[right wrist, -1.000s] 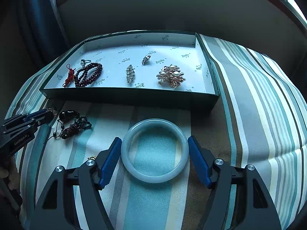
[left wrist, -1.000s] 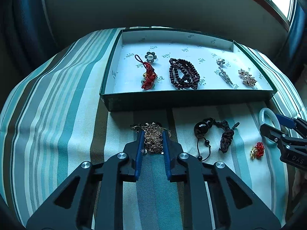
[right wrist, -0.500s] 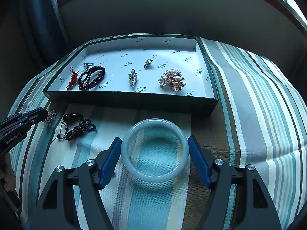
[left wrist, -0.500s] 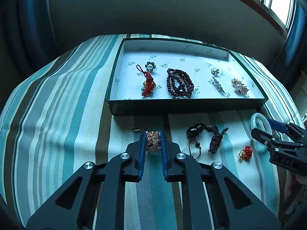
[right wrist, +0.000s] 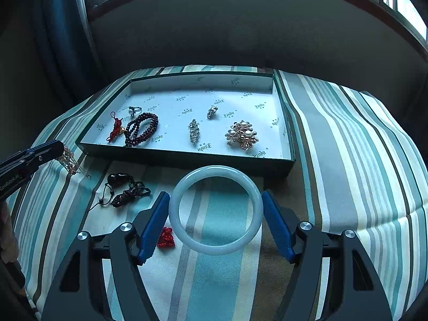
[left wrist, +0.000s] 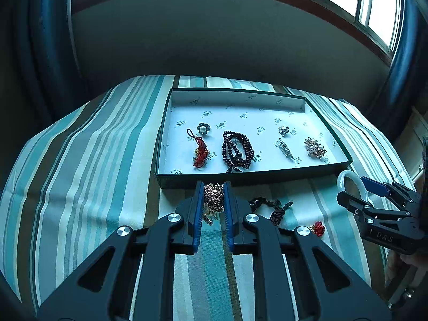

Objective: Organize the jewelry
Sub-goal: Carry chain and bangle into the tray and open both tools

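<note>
on the striped surface point(left wrist: 80, 174), the green tray point(left wrist: 267, 178) sits at the far side with a bead bracelet point(left wrist: 237, 149), a red knot charm point(left wrist: 199, 151) and brooches already in it.

right gripper point(right wrist: 215, 211): jaws clenched on the pale jade bangle point(right wrist: 215, 248), which looks lifted just short of the tray's near wall. risk: the bangle is smooth and rigid, gripped on two points only. if it clips the wall it could pivot out and drop on the pearl brooch point(right wrist: 242, 135).

left gripper point(left wrist: 214, 203): jaws grasping the gold chain point(left wrist: 214, 196), bunched, with a loose tail hanging below them. risk: the tail may snag on the tray edge or drag the black cord pendant point(left wrist: 275, 208) just beside it.

small red bead charm point(right wrist: 165, 238) lies on the cloth under the right jaws, easy to knock or forget.
</note>
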Demonstrator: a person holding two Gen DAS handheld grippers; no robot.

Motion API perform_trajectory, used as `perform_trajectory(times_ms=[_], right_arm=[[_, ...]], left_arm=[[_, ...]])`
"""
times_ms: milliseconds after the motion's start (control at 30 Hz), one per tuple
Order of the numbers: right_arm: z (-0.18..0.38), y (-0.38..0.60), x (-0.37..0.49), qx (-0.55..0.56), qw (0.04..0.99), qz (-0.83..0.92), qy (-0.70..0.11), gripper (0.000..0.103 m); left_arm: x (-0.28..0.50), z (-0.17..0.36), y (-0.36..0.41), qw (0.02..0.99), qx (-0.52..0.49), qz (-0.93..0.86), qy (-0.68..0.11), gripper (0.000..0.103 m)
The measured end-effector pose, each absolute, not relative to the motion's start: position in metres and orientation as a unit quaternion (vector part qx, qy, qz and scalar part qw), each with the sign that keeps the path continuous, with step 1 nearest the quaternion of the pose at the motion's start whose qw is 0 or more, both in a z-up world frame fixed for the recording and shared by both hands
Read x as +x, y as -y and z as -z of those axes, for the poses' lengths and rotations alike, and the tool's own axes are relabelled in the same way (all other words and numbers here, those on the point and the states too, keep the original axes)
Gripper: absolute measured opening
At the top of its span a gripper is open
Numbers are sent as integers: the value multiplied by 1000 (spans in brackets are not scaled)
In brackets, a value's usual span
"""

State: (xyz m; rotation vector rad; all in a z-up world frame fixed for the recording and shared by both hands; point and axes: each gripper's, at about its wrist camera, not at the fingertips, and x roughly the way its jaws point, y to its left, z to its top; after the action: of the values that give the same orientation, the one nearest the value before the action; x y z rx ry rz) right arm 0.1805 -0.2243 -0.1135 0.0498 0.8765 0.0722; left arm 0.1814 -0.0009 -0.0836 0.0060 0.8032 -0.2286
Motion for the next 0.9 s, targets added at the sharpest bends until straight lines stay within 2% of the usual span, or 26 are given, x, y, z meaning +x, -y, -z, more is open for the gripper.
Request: perform_trajectory(times_ms=[433, 733, 900], right_arm=[[76, 225, 207, 22, 923, -38, -383, 70], [61, 232, 261, 15, 933, -33, -358, 70], [69, 235, 295, 7, 933, -31, -359, 70]], left_arm=[[208, 44, 16, 929, 7, 135, -344, 14], [272, 31, 29, 937, 17, 136, -320, 14], [312, 40, 35, 938, 24, 127, -321, 14]])
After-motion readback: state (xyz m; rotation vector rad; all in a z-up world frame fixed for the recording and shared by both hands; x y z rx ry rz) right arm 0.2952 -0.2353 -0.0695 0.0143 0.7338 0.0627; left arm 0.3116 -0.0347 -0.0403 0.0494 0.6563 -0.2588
